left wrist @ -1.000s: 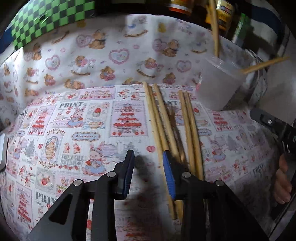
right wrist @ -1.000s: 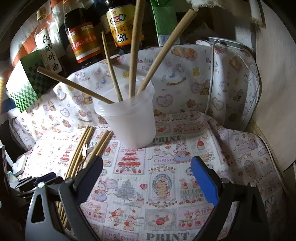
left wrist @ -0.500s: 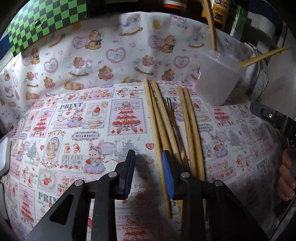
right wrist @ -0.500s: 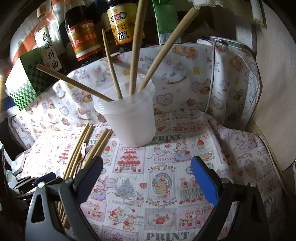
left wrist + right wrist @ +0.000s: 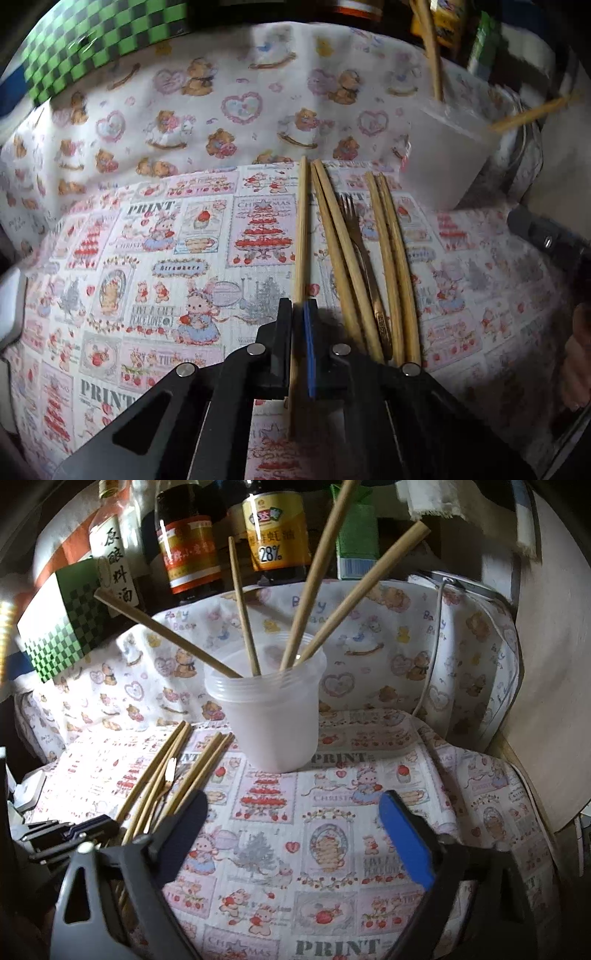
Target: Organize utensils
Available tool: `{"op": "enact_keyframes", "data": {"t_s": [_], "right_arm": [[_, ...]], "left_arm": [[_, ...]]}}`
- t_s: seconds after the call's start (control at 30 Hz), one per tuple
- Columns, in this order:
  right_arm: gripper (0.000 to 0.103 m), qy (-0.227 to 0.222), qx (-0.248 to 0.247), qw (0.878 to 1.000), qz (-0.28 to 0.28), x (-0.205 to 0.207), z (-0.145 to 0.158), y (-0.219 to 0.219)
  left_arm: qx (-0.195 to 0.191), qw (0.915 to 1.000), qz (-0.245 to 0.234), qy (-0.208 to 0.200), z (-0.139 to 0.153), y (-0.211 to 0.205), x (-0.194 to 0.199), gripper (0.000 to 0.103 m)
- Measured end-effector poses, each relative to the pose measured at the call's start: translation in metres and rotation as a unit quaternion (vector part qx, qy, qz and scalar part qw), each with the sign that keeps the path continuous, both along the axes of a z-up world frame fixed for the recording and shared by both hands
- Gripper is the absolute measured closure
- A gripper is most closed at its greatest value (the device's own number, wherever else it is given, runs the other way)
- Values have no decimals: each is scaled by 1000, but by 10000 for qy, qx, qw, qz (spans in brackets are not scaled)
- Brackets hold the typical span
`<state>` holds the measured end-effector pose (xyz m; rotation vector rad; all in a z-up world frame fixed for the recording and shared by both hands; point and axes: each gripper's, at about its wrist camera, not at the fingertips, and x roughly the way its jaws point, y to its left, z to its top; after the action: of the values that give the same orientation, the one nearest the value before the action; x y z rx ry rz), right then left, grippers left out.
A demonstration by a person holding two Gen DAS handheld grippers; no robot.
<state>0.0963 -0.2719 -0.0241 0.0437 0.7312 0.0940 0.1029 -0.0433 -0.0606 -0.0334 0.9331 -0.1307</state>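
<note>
On the printed cloth [image 5: 155, 258] one chopstick [image 5: 301, 229] lies leftmost of a row, its near part between the jaws of the left gripper [image 5: 299, 347]. Just right of it lie two pairs of chopsticks [image 5: 343, 258] with a fork [image 5: 360, 251] between them. The cup [image 5: 275, 716] stands behind and right, four sticks [image 5: 314, 579] in it; bottles [image 5: 192, 539] stand behind.

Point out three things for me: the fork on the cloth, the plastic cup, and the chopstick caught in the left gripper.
fork [image 5: 364, 258]: left wrist view, on its handle just below the tines.
plastic cup [image 5: 275, 723]: right wrist view, on its front wall.
chopstick [image 5: 301, 236]: left wrist view, on its shaft ahead of the jaws.
</note>
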Motion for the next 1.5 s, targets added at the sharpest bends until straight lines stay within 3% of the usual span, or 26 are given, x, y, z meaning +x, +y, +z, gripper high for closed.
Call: {"op": "enact_keyframes", "data": {"t_s": [0.13,0.3,0.43,0.53,0.6,0.73,0.87,0.9,1.13,1.33,1.5], "right_arm": [[51,110,319,9991,261,-2,0,3],[87,90,503,9977,438,-9,0,11],[92,-192,497,9980,334,-17,3,15],[94,-126,597,9964,589,-15,3,20],[94,95,632,9921,1077,-14,0,31],[93,406,511,9899,1262,-14,-10,50],[66,560,175,9895,1319,-17,-21,72],[60,568,64,9894,1337,-19,-23,77],[54,554,-636,9827,1651,-32,-31,103],[54,605,-707,9808,1716,-34,-34,106],[53,616,-777,9795,1753,-35,-35,109]], "left_arm": [[-495,9980,81,-375,16,14,-6,97],[-1008,9930,324,-515,24,33,-10,97],[-1237,9882,728,-530,28,50,-10,100],[-1178,9864,933,-668,32,57,-13,100],[-1014,9866,994,-804,36,57,-15,100],[-546,9898,856,-997,43,49,-19,100],[-534,9902,874,-945,43,50,-17,90],[-562,9900,904,-921,43,51,-17,84],[-422,9887,1092,-931,44,55,-17,44],[-171,9908,1093,-782,38,49,-14,43],[-235,9904,1085,-824,39,49,-16,40]]}}
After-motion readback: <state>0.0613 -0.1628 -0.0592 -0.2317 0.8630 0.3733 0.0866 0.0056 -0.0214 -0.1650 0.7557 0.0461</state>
